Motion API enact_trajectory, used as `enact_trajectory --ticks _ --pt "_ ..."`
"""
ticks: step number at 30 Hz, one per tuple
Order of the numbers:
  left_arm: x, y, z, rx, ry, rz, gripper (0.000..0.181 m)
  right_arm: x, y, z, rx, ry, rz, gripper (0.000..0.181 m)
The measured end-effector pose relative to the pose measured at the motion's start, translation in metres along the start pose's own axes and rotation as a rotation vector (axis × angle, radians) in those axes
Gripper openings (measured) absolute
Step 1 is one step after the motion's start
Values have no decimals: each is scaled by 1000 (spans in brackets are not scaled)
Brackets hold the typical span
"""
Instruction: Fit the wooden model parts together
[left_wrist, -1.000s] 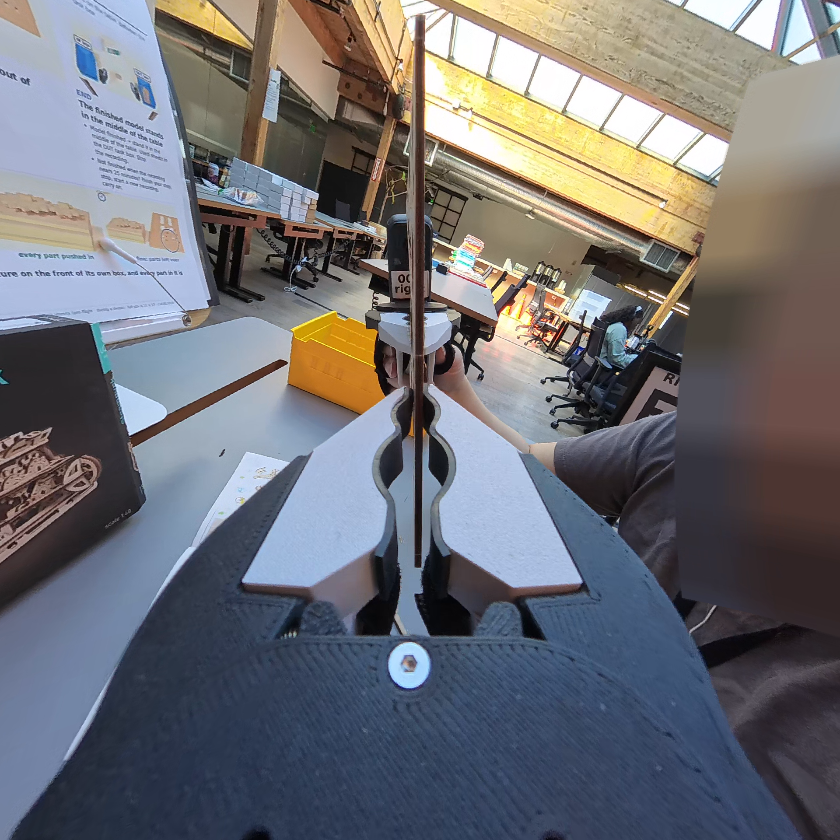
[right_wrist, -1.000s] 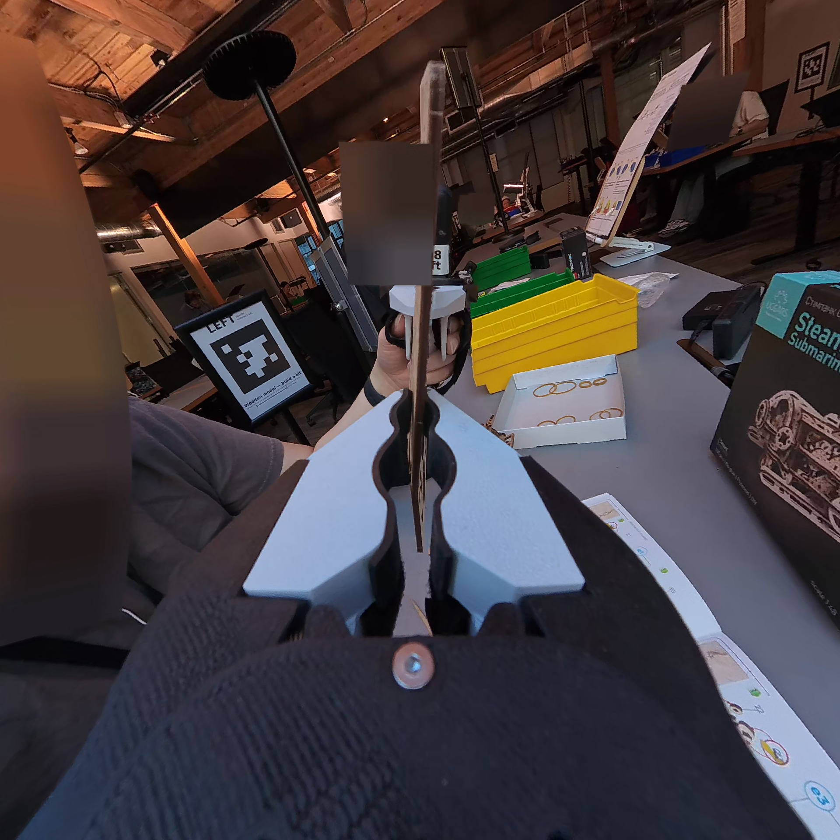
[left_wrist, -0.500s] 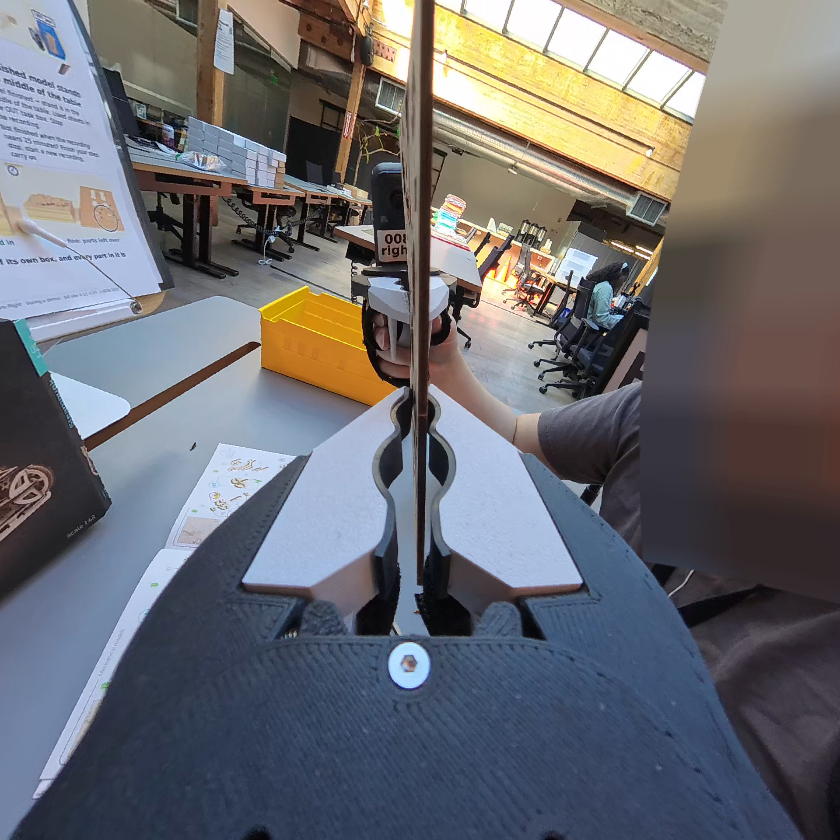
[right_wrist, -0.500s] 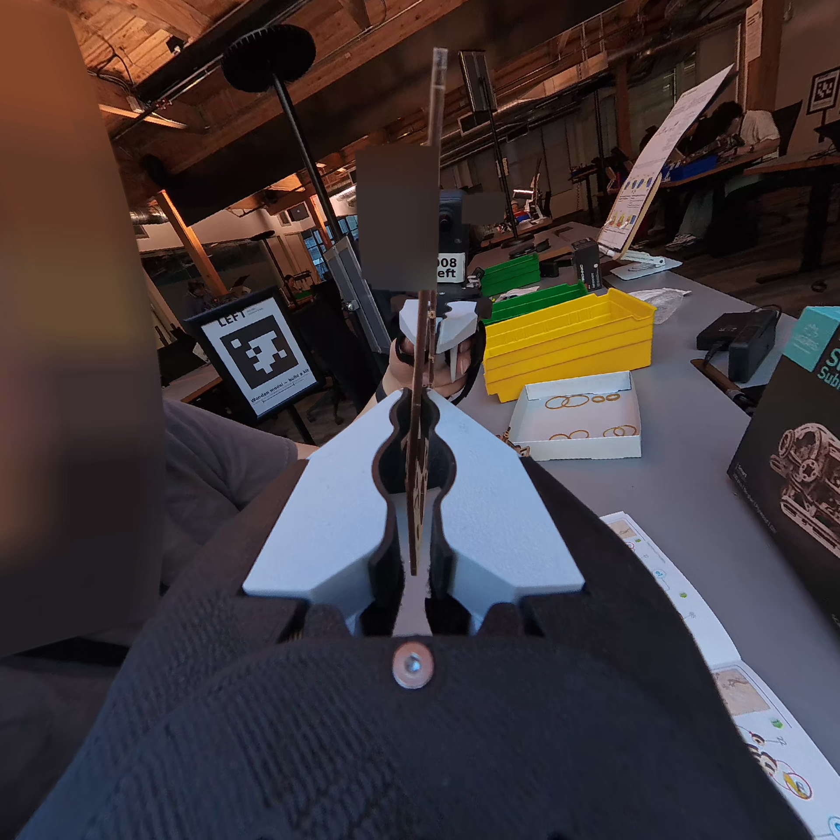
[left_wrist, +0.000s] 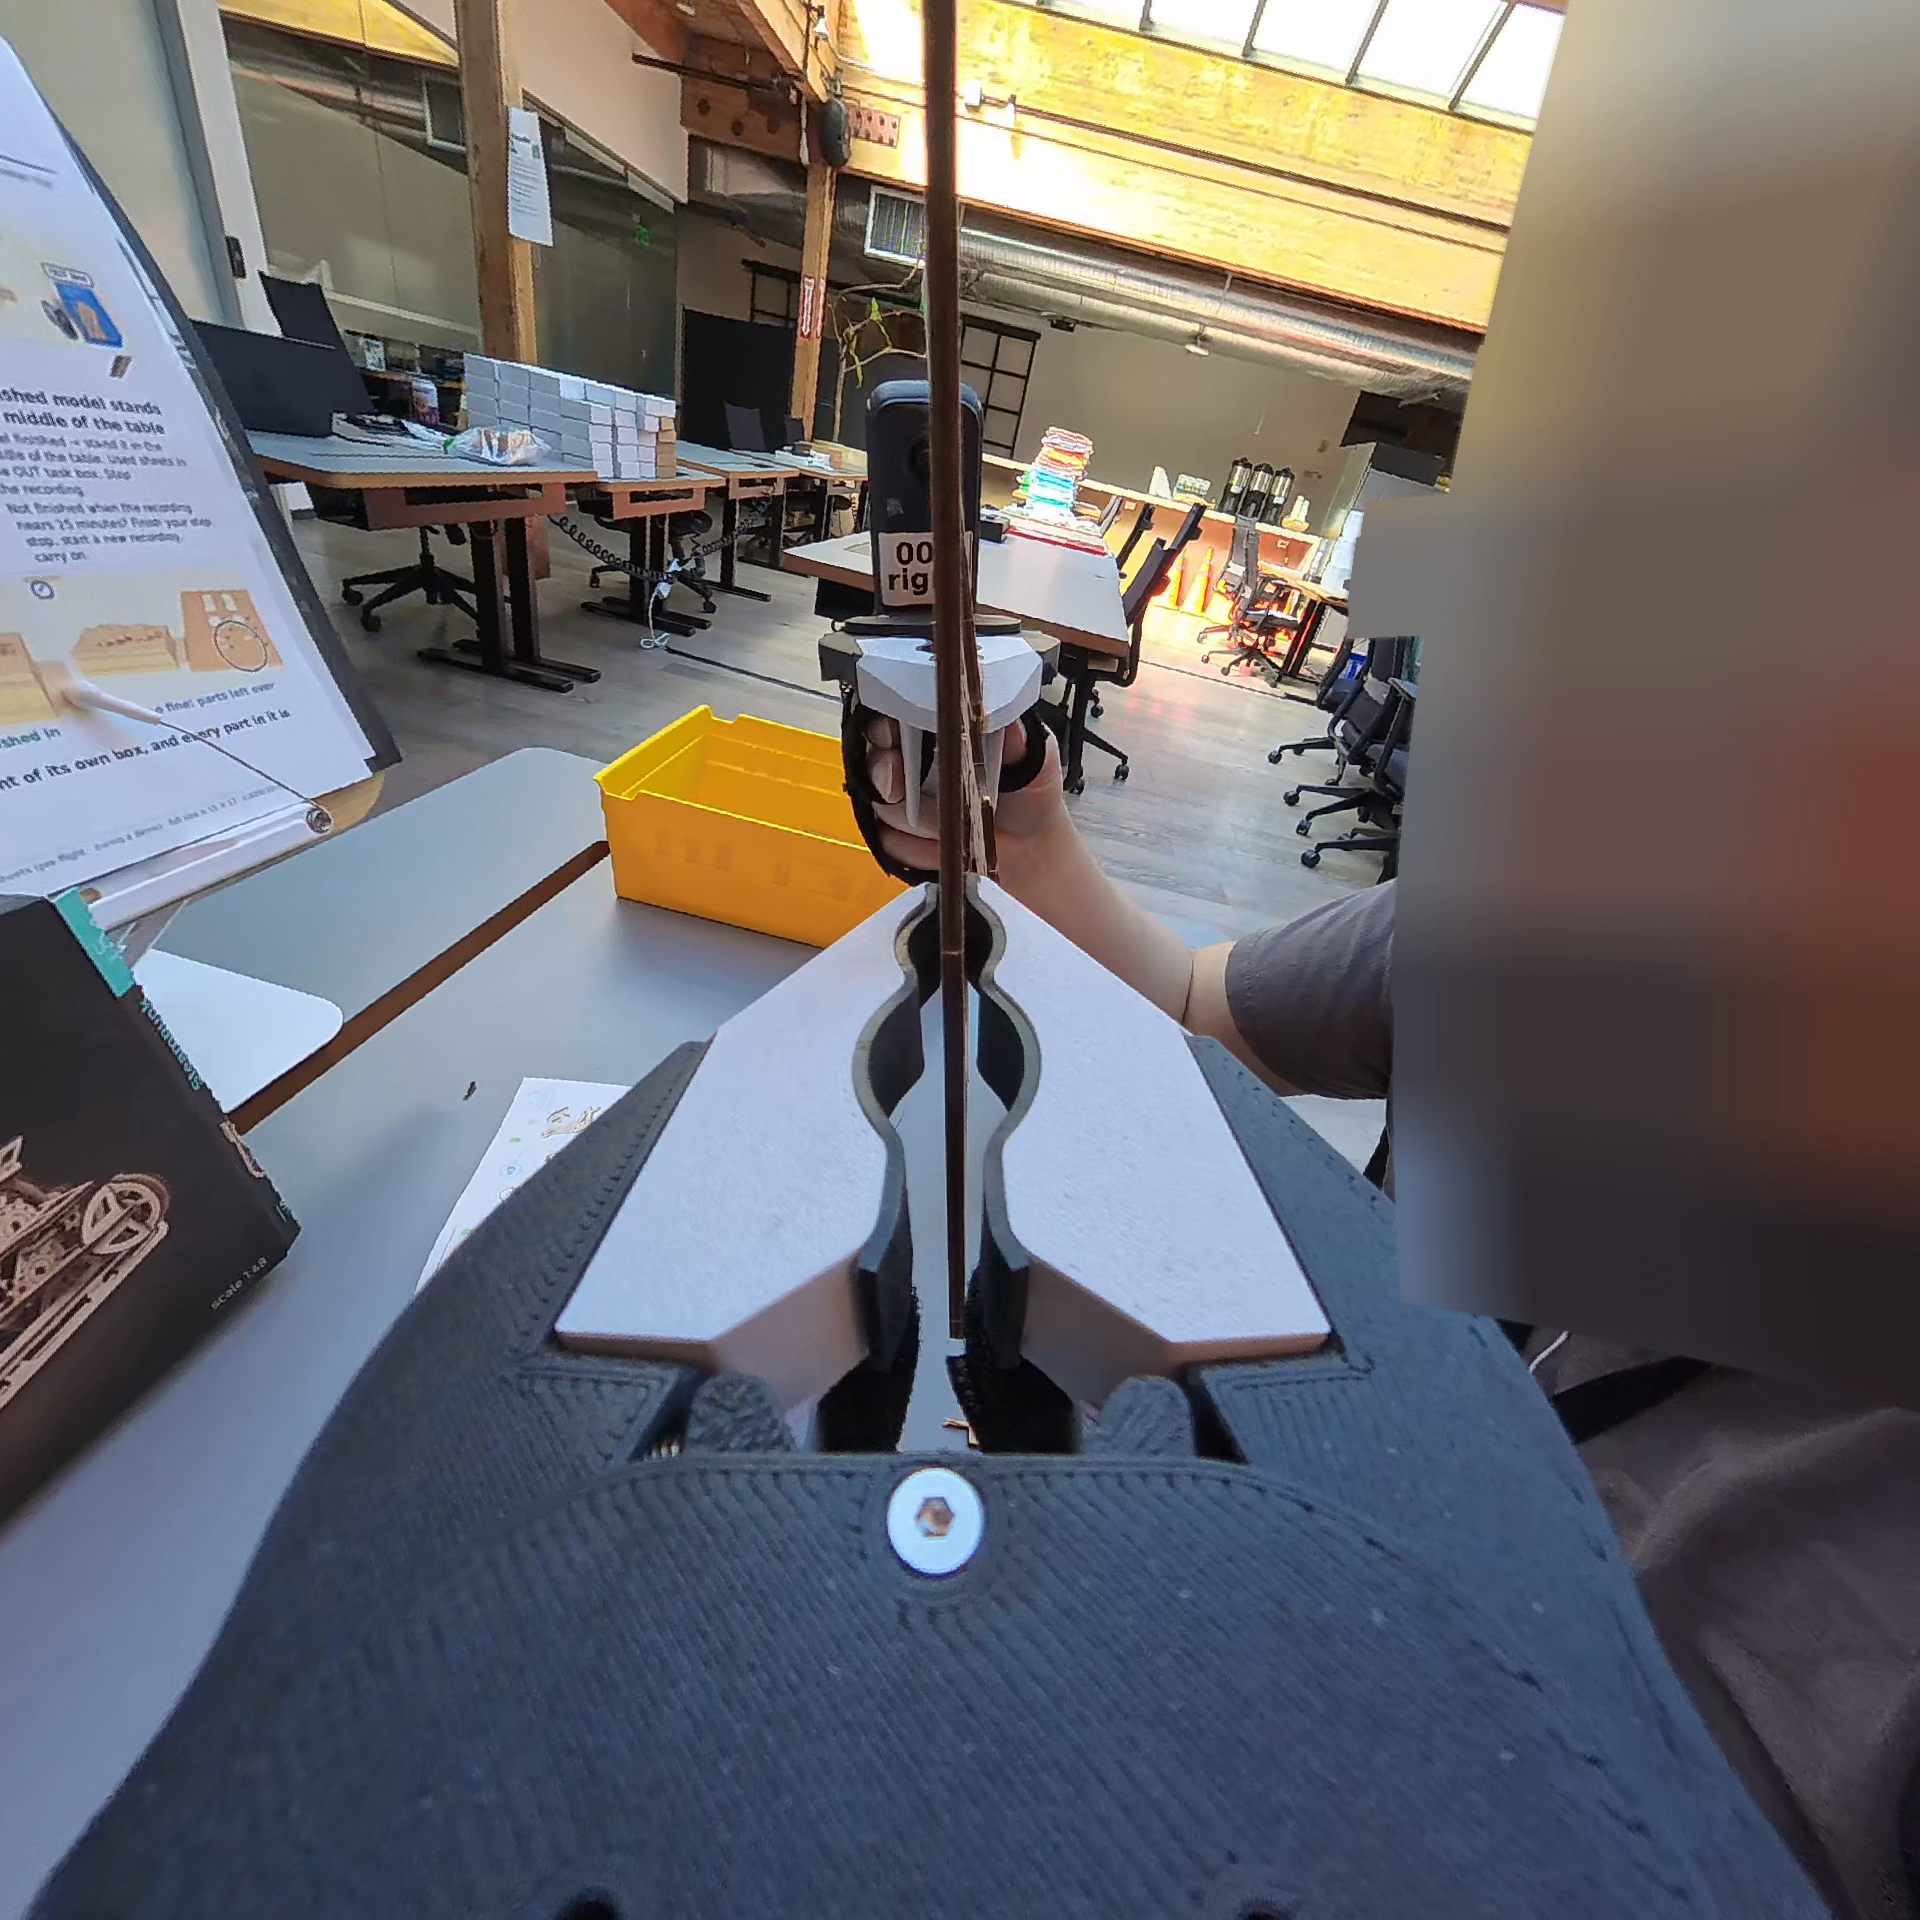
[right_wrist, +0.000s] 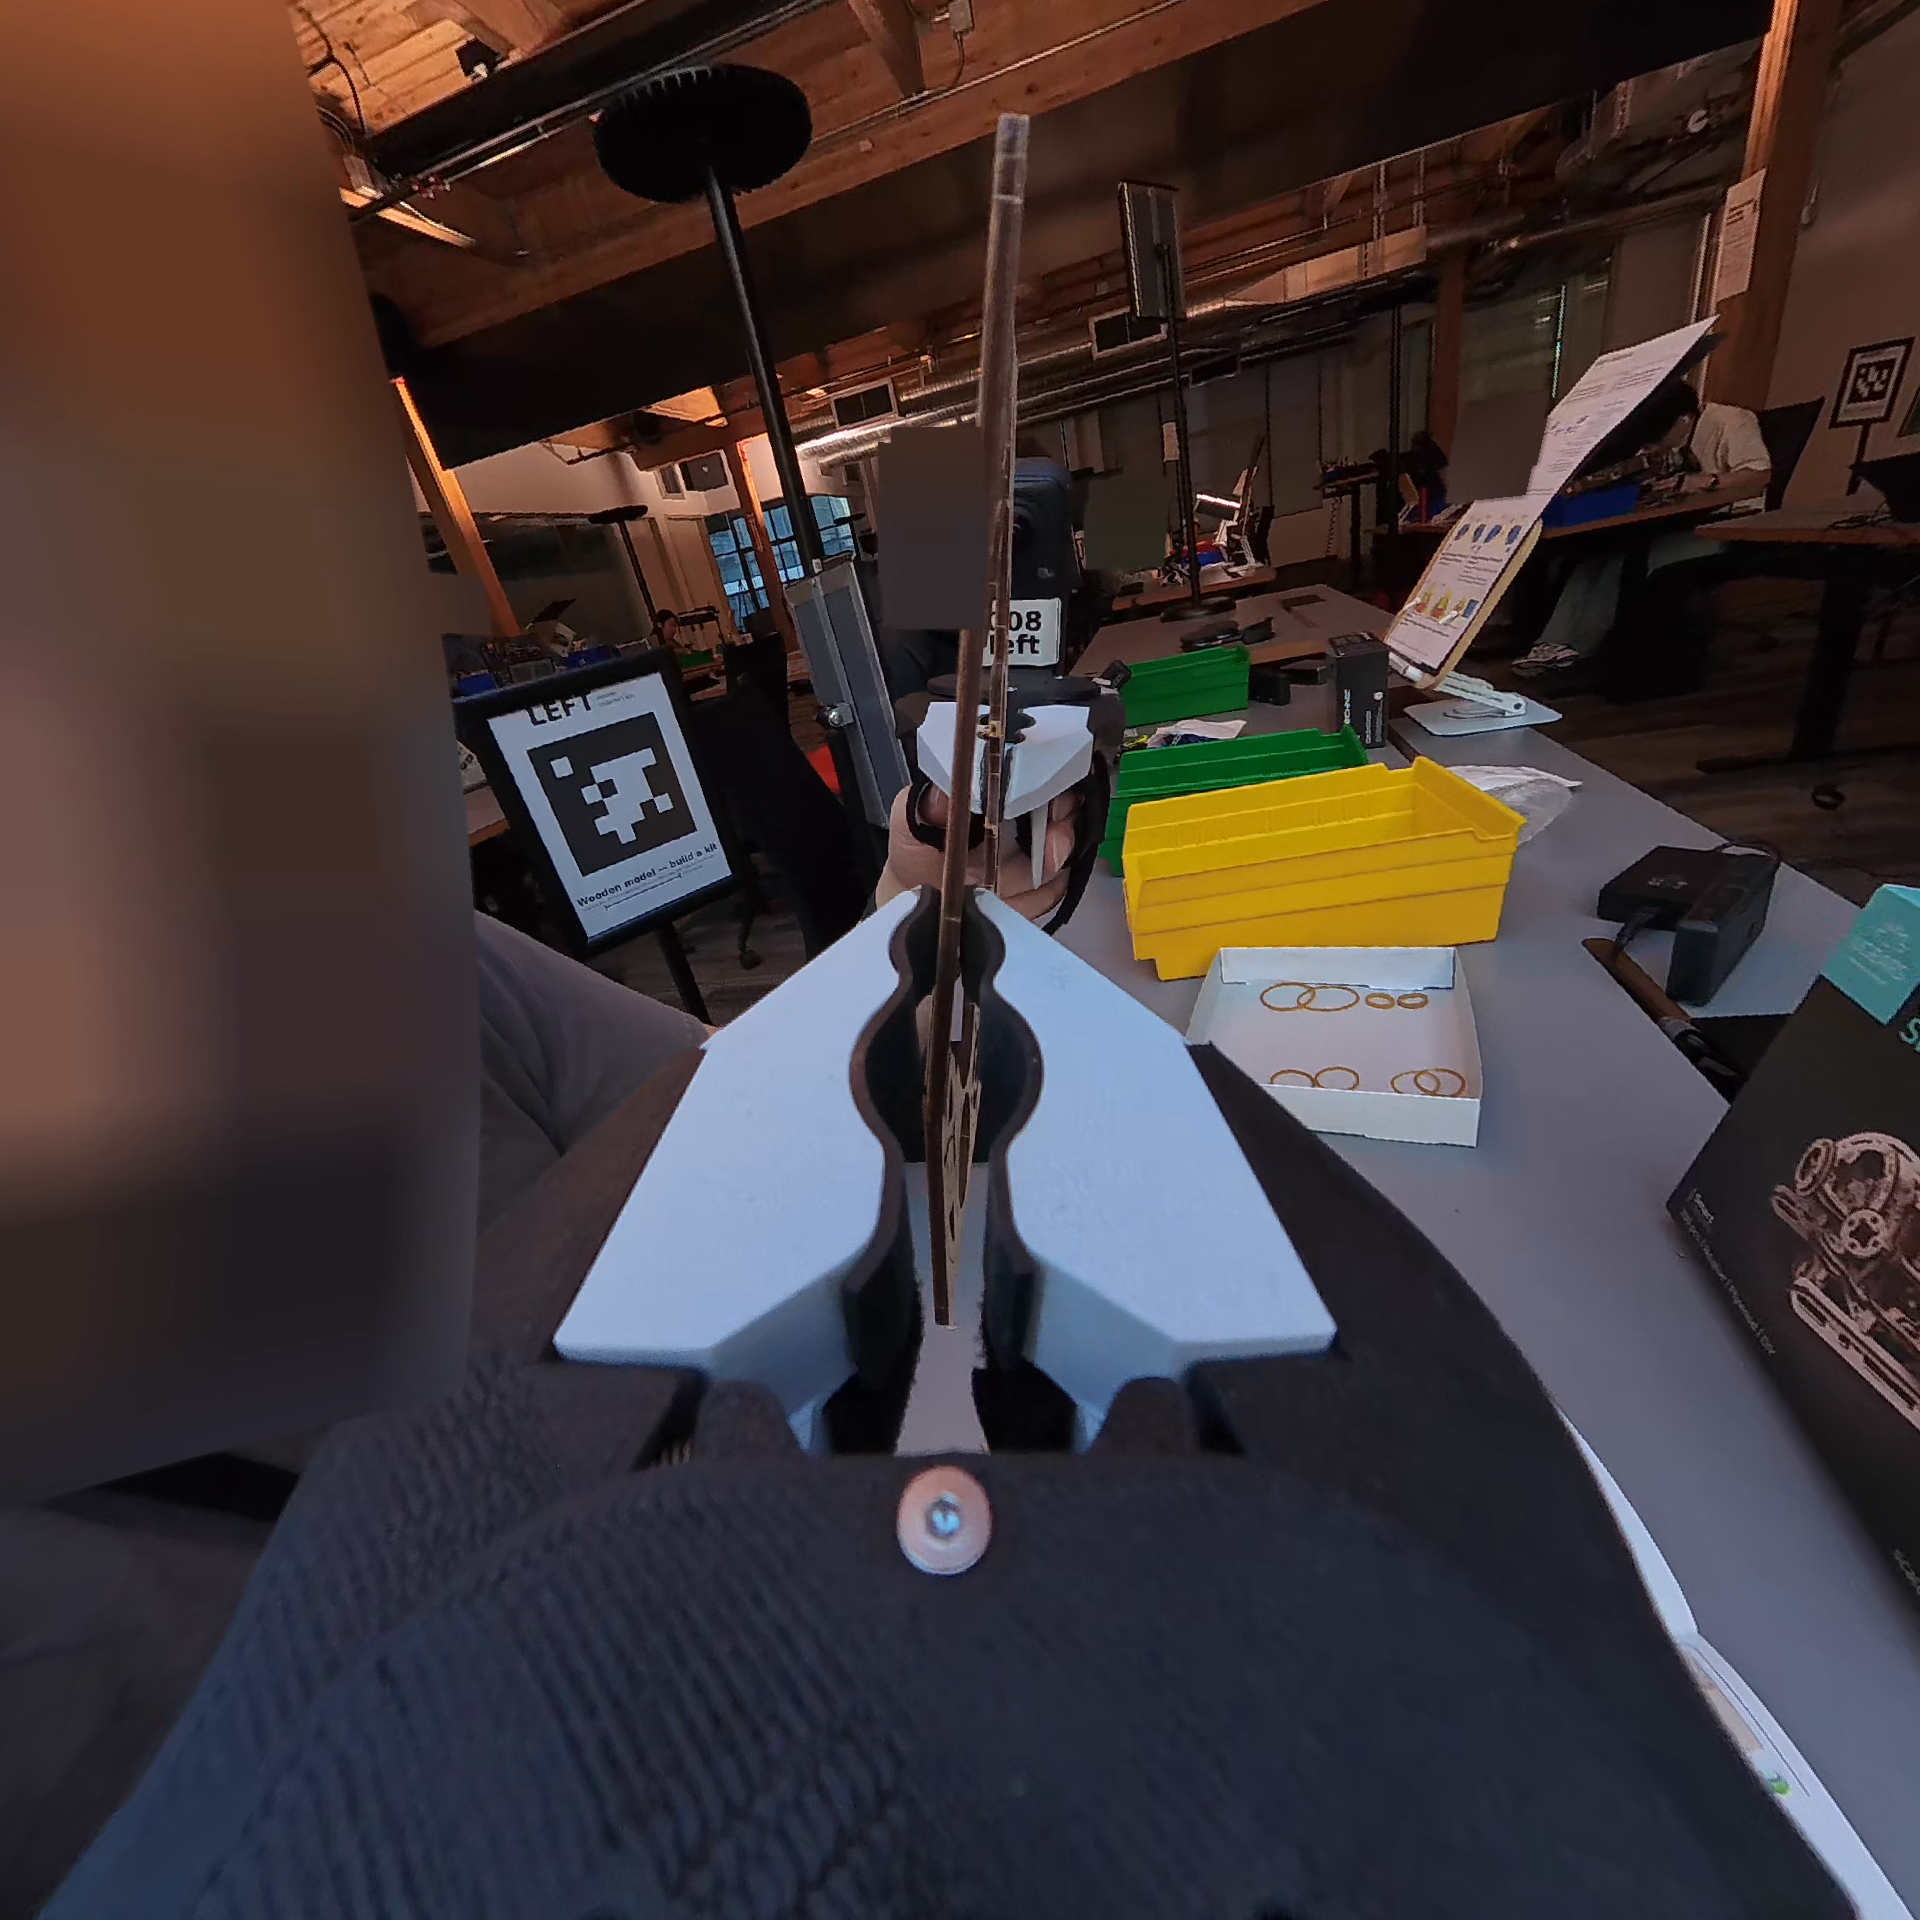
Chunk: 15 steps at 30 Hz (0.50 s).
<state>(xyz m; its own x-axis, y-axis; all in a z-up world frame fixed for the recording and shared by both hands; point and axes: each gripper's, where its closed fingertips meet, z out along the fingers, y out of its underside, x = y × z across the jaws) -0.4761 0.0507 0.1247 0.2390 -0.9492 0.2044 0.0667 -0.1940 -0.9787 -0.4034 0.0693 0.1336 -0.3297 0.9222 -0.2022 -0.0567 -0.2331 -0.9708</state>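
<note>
A thin wooden parts sheet (left_wrist: 943, 416) stands edge-on between my two grippers, held above the grey table (left_wrist: 499, 997). My left gripper (left_wrist: 951, 904) is shut on one end of it. My right gripper (right_wrist: 951, 904) is shut on the other end of the wooden sheet (right_wrist: 992, 468), where a bit of its cut-out face shows and a second thin edge runs beside it. Each gripper faces the other: the right one shows in the left wrist view (left_wrist: 940, 717), the left one in the right wrist view (right_wrist: 1003, 758).
On the table are a yellow bin (right_wrist: 1320, 862), green bins (right_wrist: 1195, 686), a white tray with rubber bands (right_wrist: 1351, 1122), a black kit box (left_wrist: 104, 1195), an open booklet (left_wrist: 520, 1153) and an instruction board (left_wrist: 135, 520). The person's arm (left_wrist: 1143, 935) is close on the right. Spacing between my two grippers at the tips: around 9 centimetres.
Both grippers stay shut on the sheet. In the right wrist view the sheet has tilted slightly, so its face and a second edge now show. The two grippers have drawn a little closer.
</note>
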Motion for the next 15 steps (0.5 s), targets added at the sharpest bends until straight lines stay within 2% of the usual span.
enact_trajectory --ticks 15 --pt "-1 -7 0 43 -3 -16 1 -2 -3 1 13 9 -18 2"
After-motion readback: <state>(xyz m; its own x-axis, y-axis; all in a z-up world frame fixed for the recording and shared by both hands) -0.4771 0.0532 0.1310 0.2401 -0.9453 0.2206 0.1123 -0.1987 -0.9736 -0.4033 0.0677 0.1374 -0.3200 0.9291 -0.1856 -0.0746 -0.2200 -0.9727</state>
